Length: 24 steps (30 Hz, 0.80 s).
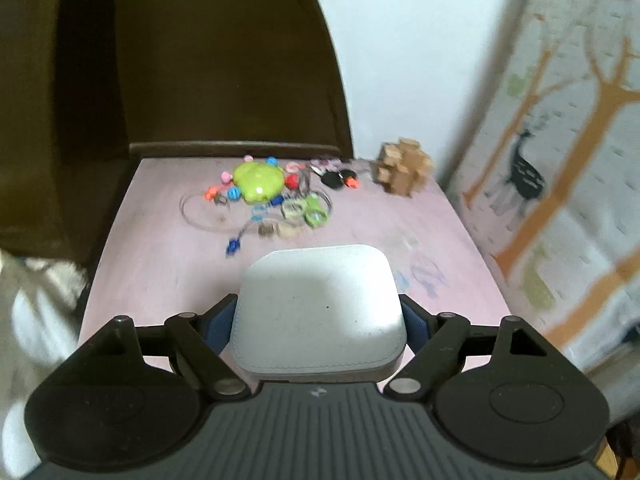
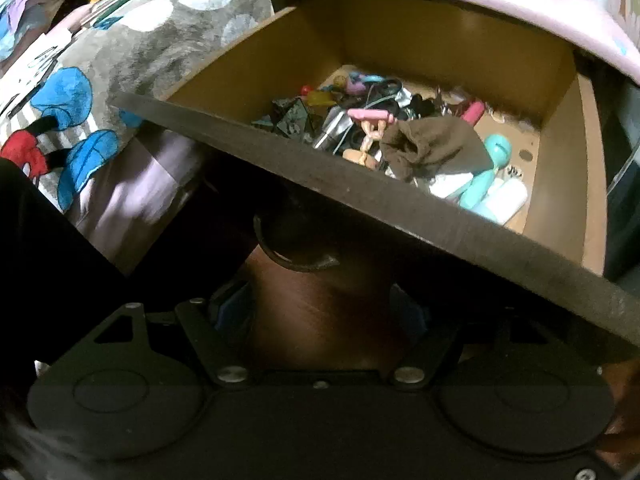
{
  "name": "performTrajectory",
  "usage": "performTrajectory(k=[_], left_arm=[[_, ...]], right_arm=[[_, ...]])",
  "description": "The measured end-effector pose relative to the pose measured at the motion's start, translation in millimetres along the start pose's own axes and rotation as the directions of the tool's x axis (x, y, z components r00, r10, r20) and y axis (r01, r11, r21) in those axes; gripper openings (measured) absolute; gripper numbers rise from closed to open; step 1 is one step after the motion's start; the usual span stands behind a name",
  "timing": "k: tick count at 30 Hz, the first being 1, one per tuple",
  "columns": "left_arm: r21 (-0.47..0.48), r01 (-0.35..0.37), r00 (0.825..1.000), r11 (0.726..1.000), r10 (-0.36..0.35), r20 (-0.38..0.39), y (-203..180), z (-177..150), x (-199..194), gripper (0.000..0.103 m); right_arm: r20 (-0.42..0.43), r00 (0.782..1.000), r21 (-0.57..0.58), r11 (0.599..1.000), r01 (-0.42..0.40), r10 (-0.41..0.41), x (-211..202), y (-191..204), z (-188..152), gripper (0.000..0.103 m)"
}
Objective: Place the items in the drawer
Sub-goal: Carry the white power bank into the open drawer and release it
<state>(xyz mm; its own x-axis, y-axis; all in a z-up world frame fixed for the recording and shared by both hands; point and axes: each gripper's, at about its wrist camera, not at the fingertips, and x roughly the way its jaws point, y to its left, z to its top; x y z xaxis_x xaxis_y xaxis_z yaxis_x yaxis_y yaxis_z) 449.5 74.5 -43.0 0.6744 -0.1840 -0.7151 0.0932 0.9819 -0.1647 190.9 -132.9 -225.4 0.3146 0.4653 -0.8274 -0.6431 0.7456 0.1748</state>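
Observation:
In the left wrist view my left gripper (image 1: 320, 316) is shut on a white rounded square box (image 1: 320, 304) and holds it over the near part of the pink table top (image 1: 152, 264). In the right wrist view the wooden drawer (image 2: 400, 208) stands pulled open, full of small toys and a brown cloth (image 2: 432, 148). My right gripper (image 2: 320, 312) is below the drawer's dark front panel, near its ring handle (image 2: 292, 260). Its blue-padded fingers (image 2: 228, 312) stand apart with only the dark drawer front between them.
On the table's far side lie a green toy with a cluster of small coloured trinkets (image 1: 260, 184) and a wooden burr puzzle (image 1: 404, 166). A brown chair back (image 1: 224, 60) rises behind the table. A deer-print curtain (image 1: 560, 160) hangs at right. A patterned blanket (image 2: 80, 100) lies left of the drawer.

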Motion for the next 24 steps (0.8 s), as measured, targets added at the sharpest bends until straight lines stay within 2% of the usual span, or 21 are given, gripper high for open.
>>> performTrajectory(k=[7,14,19,24], left_arm=[[0.009,0.046,0.999,0.999,-0.046,-0.029,-19,-62,-53,0.082],[-0.019,0.071,0.991,0.997,-0.073,-0.115,-32,-130,-51,0.082],[-0.054,0.065,0.966,0.996,-0.077,-0.247,-33,-183,-18,0.082],[-0.054,0.005,0.925,0.999,-0.025,-0.380,-30,-223,24,0.082]], right_arm=[[0.028,0.999,-0.032,0.999,0.034,-0.033,-9,6,1,0.076],[0.044,0.997,-0.043,0.997,0.060,-0.058,-16,6,-2,0.076],[0.050,0.997,-0.039,0.997,0.063,-0.061,-20,3,-5,0.076],[0.046,0.997,-0.010,0.998,0.055,-0.054,-21,-5,-4,0.076]])
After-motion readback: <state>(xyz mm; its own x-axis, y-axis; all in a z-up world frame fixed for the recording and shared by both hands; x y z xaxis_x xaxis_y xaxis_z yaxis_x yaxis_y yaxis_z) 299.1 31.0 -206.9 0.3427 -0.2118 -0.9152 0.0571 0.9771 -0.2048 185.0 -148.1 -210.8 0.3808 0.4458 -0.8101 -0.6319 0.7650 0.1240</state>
